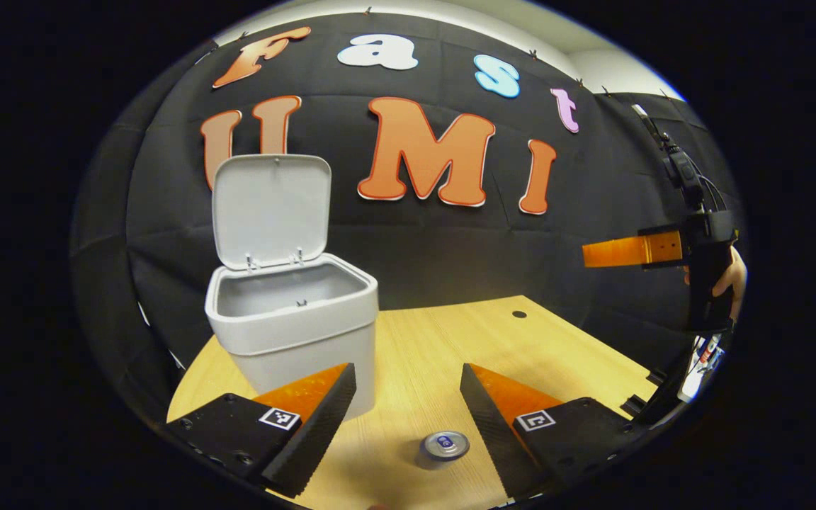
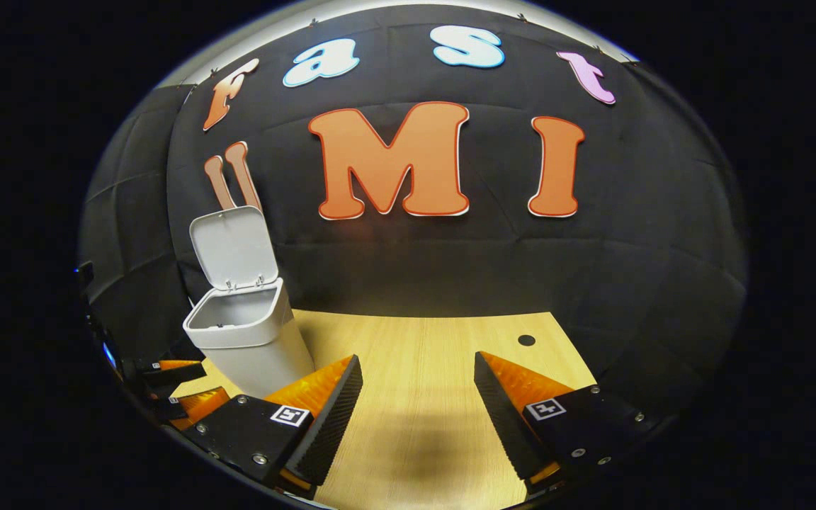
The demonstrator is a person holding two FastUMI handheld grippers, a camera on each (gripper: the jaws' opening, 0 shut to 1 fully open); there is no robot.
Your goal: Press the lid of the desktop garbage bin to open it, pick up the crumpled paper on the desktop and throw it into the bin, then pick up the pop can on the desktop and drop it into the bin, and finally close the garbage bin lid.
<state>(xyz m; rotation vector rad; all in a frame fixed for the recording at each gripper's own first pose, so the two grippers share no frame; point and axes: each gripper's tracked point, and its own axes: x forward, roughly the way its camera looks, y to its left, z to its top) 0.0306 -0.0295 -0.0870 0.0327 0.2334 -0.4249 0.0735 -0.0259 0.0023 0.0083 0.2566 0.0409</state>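
The white desktop bin [image 1: 295, 329] stands on the wooden table [image 1: 450, 347] with its lid [image 1: 270, 209] swung up and open; what lies inside is hidden from me. A pop can [image 1: 444, 445] stands upright on the table, seen from above, between and just below the fingertips of my left gripper [image 1: 408, 386], which is open and hovers over it. In the right gripper view the bin [image 2: 241, 336] sits at the left with its lid [image 2: 233, 246] raised. My right gripper [image 2: 418, 379] is open above bare table. The right gripper [image 1: 635, 251] also appears far right, held by a hand.
A small dark hole [image 1: 519, 314] marks the table near its back edge. The left gripper [image 2: 174, 389] shows at the lower left of the right gripper view, beside the bin. Black cloth walls close the back and sides.
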